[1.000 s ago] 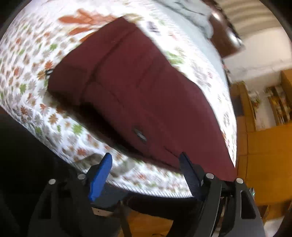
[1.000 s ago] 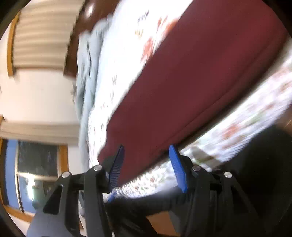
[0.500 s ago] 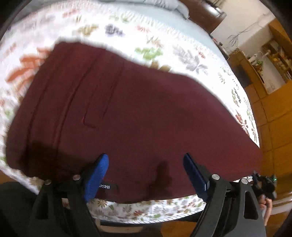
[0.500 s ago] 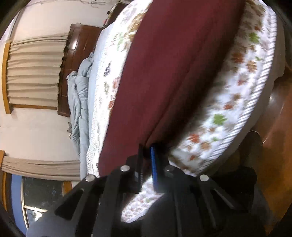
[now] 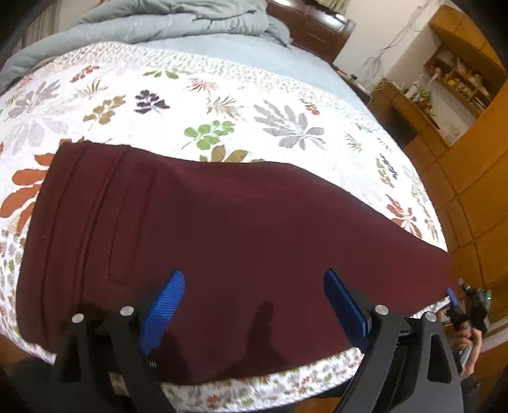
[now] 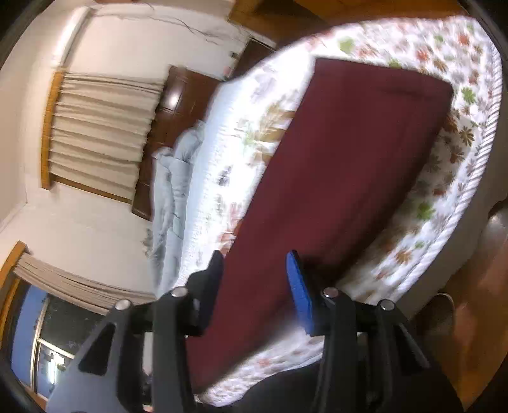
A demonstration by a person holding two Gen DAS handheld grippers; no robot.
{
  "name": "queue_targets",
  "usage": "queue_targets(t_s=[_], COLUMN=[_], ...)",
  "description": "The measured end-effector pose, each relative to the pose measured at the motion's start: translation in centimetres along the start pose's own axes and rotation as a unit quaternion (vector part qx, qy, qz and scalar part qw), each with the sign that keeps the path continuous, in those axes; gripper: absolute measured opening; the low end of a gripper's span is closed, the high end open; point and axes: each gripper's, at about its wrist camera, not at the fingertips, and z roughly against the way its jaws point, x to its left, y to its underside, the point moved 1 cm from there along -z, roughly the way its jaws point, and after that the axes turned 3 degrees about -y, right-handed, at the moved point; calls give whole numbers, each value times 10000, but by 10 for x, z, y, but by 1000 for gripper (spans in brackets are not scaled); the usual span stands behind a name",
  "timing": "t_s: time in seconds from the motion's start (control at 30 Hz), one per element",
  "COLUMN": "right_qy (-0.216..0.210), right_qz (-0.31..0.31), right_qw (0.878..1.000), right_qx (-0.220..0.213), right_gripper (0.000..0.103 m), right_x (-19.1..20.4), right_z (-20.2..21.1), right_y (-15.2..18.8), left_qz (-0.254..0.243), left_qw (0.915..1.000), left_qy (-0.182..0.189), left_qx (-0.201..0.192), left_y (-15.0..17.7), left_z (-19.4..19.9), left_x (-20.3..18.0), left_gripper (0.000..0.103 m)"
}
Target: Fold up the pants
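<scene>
The maroon pants (image 5: 241, 222) lie flat and lengthwise on the floral quilt (image 5: 222, 104), waistband to the left in the left wrist view. My left gripper (image 5: 253, 274) hovers over their near edge, its jaws opening wide with nothing gripped between the blue pads. In the right wrist view the pants (image 6: 343, 152) stretch away from my right gripper (image 6: 255, 254), which sits at the leg end. Its jaws are opening; cloth shows in the gap, but the pads do not press on it. A person's hand (image 5: 466, 340) holds that gripper at the far right.
A grey duvet (image 5: 177, 19) is bunched at the head of the bed against a dark wooden headboard (image 5: 314, 25). Wooden shelves and cabinets (image 5: 460, 95) stand to the right. The quilt's piped edge (image 6: 444, 228) drops to a wooden floor (image 6: 476, 317).
The left gripper rolled level and drew in over the pants with its jaws spreading wider. The right gripper closed almost fully half a second ago and has now parted again at the leg end.
</scene>
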Motion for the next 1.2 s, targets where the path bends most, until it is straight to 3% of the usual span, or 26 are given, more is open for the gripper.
queue_targets(t_s=[0.03, 0.07, 0.13, 0.17, 0.27, 0.33, 0.37, 0.4, 0.43, 0.47, 0.5, 0.53, 0.57, 0.6, 0.7, 0.93, 1.1, 1.2], right_qy=[-5, -92, -254, -365, -781, -619, -542, -441, -473, -660, -788, -894, -922, -899, -1034, -1027, -1215, -1302], right_qz=[-39, 112, 461, 547, 503, 306, 62, -23, -17, 48, 67, 38, -50, -118, -411, -780, -711, -805], right_qw=[10000, 9999, 9982, 9971, 9948, 9969, 9983, 9989, 9986, 9969, 9951, 9925, 9896, 9890, 9857, 9794, 9820, 9795], right_qx=[36, -41, -279, -371, -425, -363, -211, -177, -238, -432, -596, -837, -1102, -1171, -1264, -1551, -1263, -1309], right_gripper=[16, 16, 35, 43, 48, 50, 34, 5, 2, 11, 36, 50, 72, 75, 69, 72, 71, 72], right_x=[-4, 2, 17, 21, 19, -3, -21, -28, -31, -29, -30, -32, -40, -46, -71, -99, -109, -112], right_z=[-1, 5, 16, 18, 9, -9, -19, -17, -9, 7, 23, 41, 60, 67, 78, 67, 38, 31], right_y=[-4, -10, -23, -31, -66, -90, -101, -107, -112, -113, -114, -110, -102, -94, -72, -62, -59, -61], left_qz=[122, 256, 547, 582, 447, 346, 415, 508, 482, 389, 217, 136, 102, 158, 362, 344, 405, 409], left_qw=[9997, 9991, 9978, 9978, 9975, 9956, 9941, 9943, 9955, 9959, 9958, 9955, 9957, 9959, 9963, 9961, 9955, 9951], left_qy=[-167, -261, -225, -220, -526, -822, -972, -932, -817, -817, -892, -937, -923, -894, -768, -809, -859, -895], left_qx=[104, 206, 300, 239, -137, -302, -253, -100, -19, -47, -12, 2, -3, -27, -98, 51, 16, 45], left_y=[-2, -4, -4, -5, -13, -18, -19, -19, -17, -17, -16, -16, -16, -16, -15, -19, -18, -19], left_z=[-8, -15, -19, -15, -5, -3, -7, -13, -19, -20, -21, -21, -21, -21, -19, -20, -21, -22], left_x=[8, 14, 29, 32, 35, 43, 51, 61, 67, 66, 62, 59, 57, 57, 64, 62, 62, 62], left_gripper=[90, 90, 90, 90, 91, 95, 95, 95, 95, 96, 97, 98, 99, 99, 99, 99, 99, 99])
